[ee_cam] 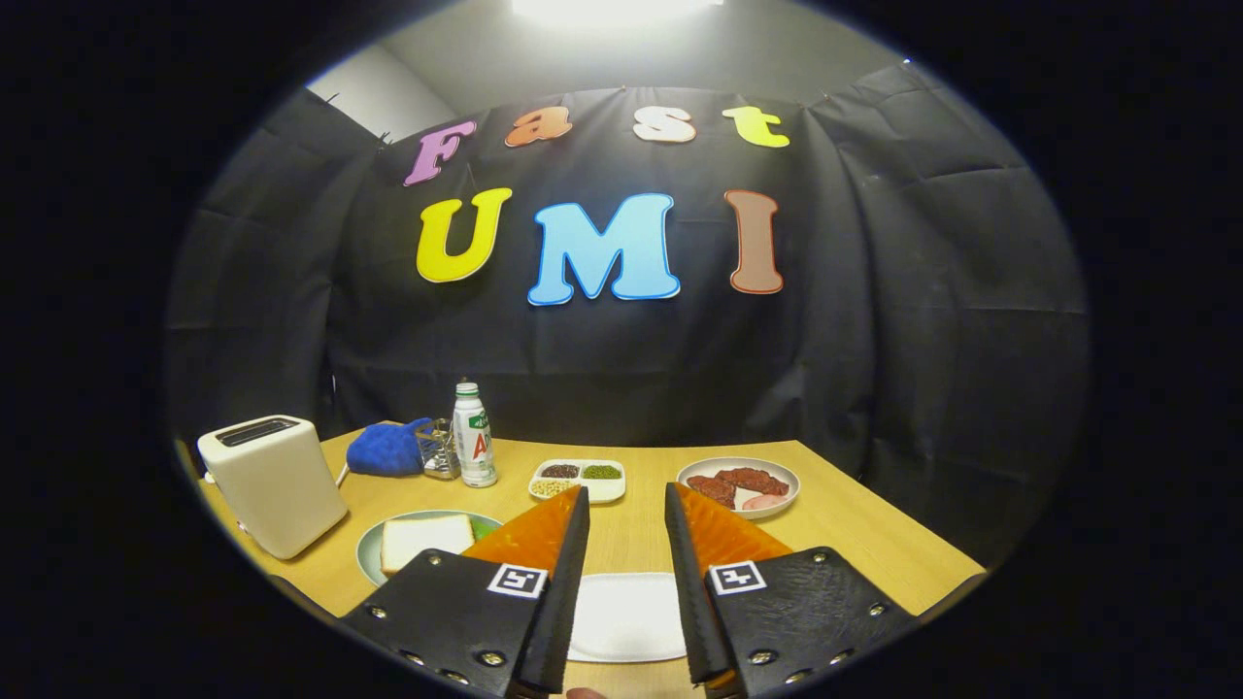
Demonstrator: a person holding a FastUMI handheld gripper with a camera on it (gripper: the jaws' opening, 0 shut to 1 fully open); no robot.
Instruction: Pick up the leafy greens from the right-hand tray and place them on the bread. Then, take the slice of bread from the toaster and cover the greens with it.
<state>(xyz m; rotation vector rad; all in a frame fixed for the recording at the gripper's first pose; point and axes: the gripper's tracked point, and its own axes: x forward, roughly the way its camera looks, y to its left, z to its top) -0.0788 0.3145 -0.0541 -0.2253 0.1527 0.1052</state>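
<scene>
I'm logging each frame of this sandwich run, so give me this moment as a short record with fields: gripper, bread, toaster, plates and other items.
gripper: gripper open, fingers apart, holding nothing
between fingers: white plate, bare
bread: slice of bread on green plate, beside one finger; green edge at its far side, possibly leaf
toaster: white toaster, beside green plate; slot contents cannot be told
beyond fingers: divided tray with grains; plate of meat slices
far side: bottle, blue cloth
surface: wooden table
</scene>
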